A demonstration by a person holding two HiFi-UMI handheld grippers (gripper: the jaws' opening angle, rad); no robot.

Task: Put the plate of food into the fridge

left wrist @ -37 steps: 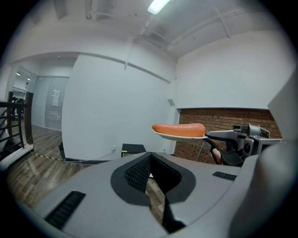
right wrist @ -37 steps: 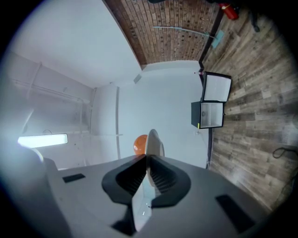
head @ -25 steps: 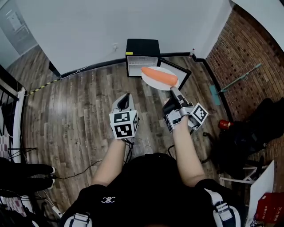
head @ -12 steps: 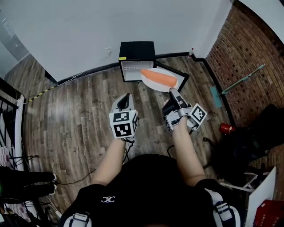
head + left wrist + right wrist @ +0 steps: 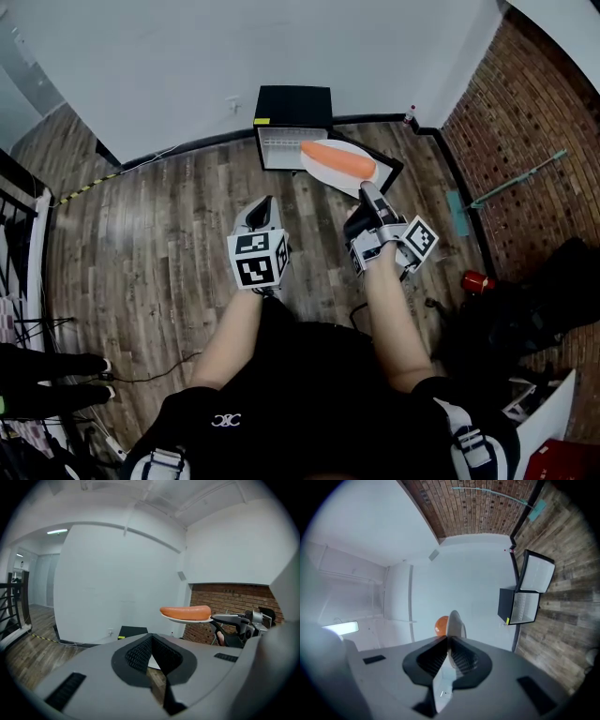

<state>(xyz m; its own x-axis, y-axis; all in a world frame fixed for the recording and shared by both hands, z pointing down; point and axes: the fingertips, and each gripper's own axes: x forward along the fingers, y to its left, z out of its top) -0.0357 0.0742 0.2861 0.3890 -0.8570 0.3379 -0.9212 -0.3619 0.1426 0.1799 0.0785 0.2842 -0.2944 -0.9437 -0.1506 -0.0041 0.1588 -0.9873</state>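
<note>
Here, in the head view, we are in the carrying step: the right gripper [image 5: 367, 190] holds a round, smooth white plate [image 5: 326, 177] by its near rim, out over the floor and in front of a small black box-shaped fridge [image 5: 292, 101]. A glossy orange sausage [image 5: 337, 159] lies lengthwise across the plate. The fridge stands against the white wall with its door swung open and its pale ribbed inside showing. The left gripper [image 5: 263, 206] hangs beside the right one, over dark wood-plank flooring [image 5: 159, 234], well apart from the plate.

In the left gripper view, the ridged black pads sit pressed together with nothing between them. Beyond them the plate [image 5: 183, 619] is level, and the sausage [image 5: 185, 612] rests on top.

In the right gripper view, the jaws are narrow and clamped on the thin plate rim [image 5: 453, 620], seen edge-on, with the sausage [image 5: 440, 624] bulging to one side.

We judge that the next move calls for lowering the plate to shelf height and sliding it in flat; on that slick surface the rounded sausage could roll if the plate tips.
</note>
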